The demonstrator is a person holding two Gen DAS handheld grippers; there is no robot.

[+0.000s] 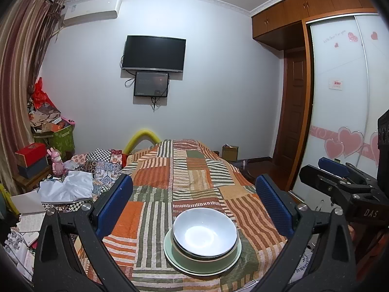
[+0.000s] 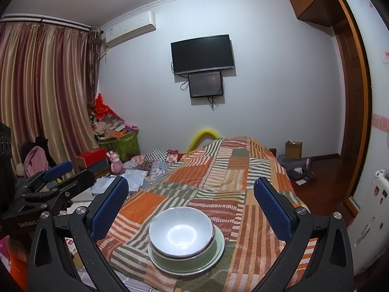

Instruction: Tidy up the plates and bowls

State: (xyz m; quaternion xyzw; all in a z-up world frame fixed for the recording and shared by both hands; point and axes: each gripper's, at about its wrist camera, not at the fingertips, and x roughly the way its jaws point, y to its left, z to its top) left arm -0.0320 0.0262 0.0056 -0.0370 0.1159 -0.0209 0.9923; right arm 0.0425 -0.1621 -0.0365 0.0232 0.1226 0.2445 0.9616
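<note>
Showing only rightward: cardboard box [image 2: 293,150] beside patchwork bed [image 2: 226,170].

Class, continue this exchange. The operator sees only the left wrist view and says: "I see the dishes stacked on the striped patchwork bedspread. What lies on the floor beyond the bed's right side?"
Observer: In the right wrist view, a crumpled grey fabric heap lies on the wooden floor in front of the small cardboard box.
Operator: Anything in front of the striped curtain?
Observer: A bundled pink garment sits there.
Operator: And at the far right, past the doorway?
Observer: A white appliance with stickers stands at the frame's right edge.
</note>
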